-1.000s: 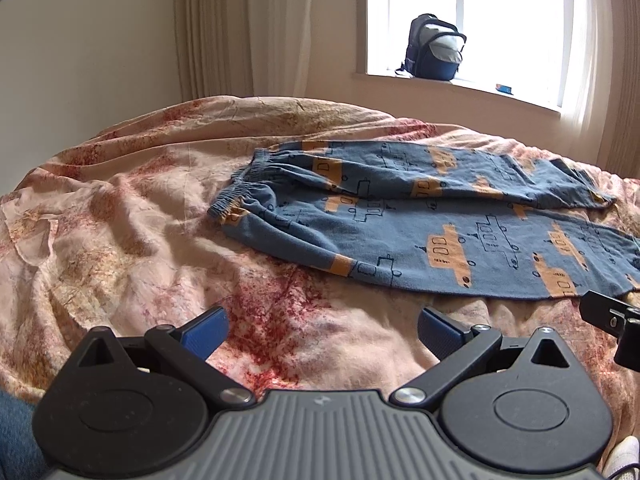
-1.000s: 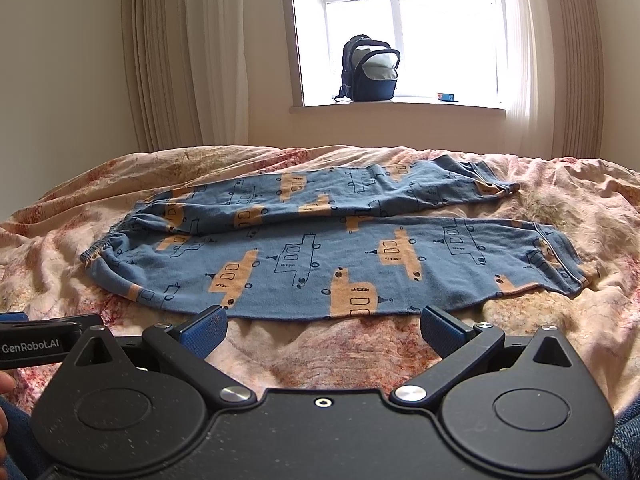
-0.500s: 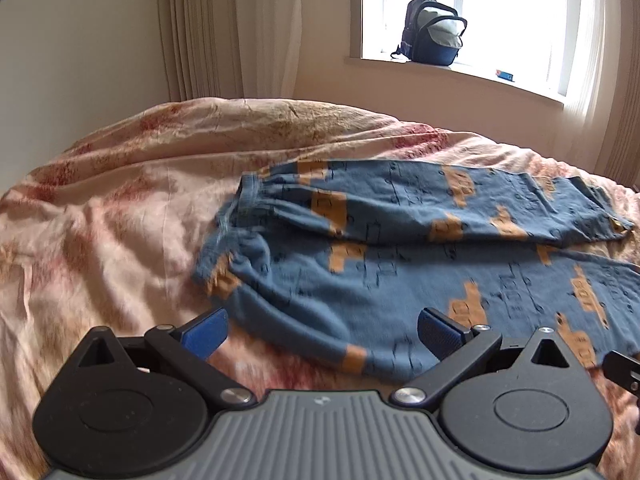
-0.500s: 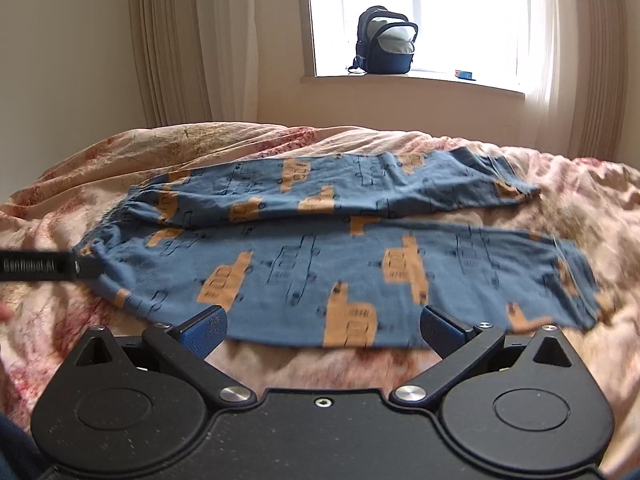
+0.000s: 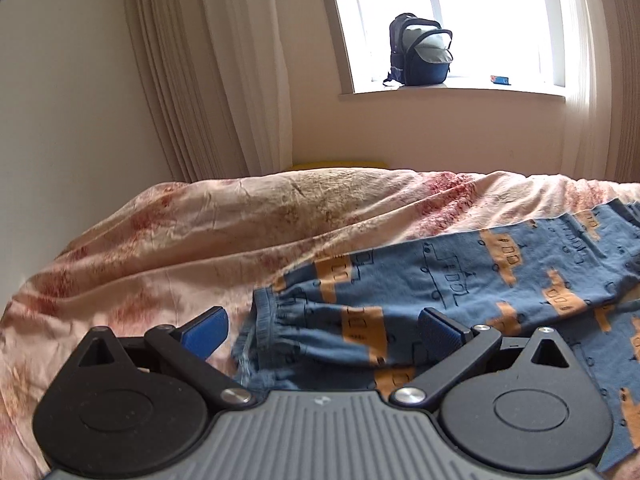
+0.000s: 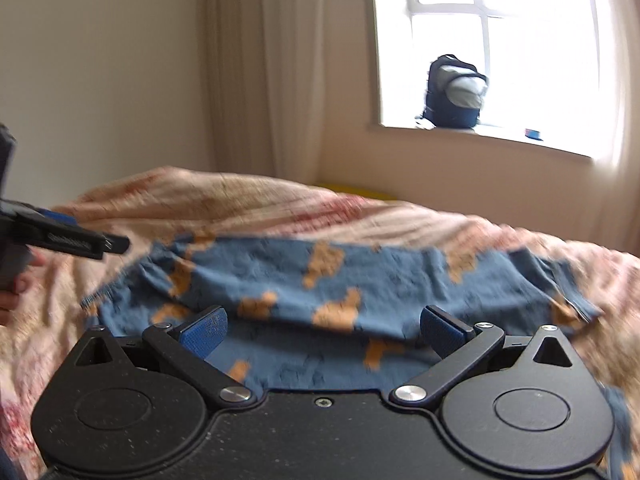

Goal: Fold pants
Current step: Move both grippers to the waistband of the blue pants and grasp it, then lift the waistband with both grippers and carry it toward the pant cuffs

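I see the pants (image 5: 460, 292) lying across the bed (image 5: 240, 224) — backpack (image 5: 420, 52) on the windowsill (image 5: 452, 96) behind.

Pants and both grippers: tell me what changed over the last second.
Both grippers came in low toward the pants: the left gripper now straddles the waistband, the right gripper sits over a leg. Neither has closed or grasped. The pants lie spread on the bedspread as before; the backpack is unmoved.

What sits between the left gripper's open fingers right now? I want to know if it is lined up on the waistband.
In the left wrist view, the pants' gathered waistband lies between the left gripper's open fingers, nothing else.
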`<act>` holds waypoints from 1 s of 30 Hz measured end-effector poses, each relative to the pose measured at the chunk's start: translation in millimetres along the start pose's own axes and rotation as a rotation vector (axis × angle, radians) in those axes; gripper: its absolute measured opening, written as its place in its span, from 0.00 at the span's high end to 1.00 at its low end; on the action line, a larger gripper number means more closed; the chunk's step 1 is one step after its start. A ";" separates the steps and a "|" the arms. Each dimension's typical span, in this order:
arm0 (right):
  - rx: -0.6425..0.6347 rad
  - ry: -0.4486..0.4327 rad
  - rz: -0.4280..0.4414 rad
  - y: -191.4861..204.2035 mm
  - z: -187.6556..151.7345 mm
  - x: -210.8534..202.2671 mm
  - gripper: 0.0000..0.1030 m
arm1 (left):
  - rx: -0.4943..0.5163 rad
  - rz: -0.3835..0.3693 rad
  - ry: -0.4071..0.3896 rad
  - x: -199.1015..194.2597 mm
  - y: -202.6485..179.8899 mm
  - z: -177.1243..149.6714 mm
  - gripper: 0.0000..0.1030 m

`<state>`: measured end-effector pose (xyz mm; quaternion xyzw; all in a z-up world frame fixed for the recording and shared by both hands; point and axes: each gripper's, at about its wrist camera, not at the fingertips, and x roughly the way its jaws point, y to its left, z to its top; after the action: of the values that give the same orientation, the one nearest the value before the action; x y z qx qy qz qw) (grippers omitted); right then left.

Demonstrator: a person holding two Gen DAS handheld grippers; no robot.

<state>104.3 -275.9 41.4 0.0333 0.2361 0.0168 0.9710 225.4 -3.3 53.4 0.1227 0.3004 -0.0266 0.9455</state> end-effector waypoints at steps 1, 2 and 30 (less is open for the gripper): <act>-0.008 0.012 0.021 -5.2 4.5 8.9 0.00 | 0.017 0.001 -0.002 8.9 -1.2 2.8 0.00; -0.019 0.028 0.037 -10.4 9.2 19.5 0.00 | 0.038 0.002 -0.001 18.9 -2.3 6.7 0.00; -0.471 0.463 0.330 -78.2 77.4 278.2 0.48 | 0.398 -0.560 0.378 229.8 48.0 58.2 0.88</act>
<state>388.2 -344.8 -23.0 -0.1584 0.4306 0.2340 0.8572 452.0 34.1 -22.2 0.2198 0.4799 -0.3183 0.7874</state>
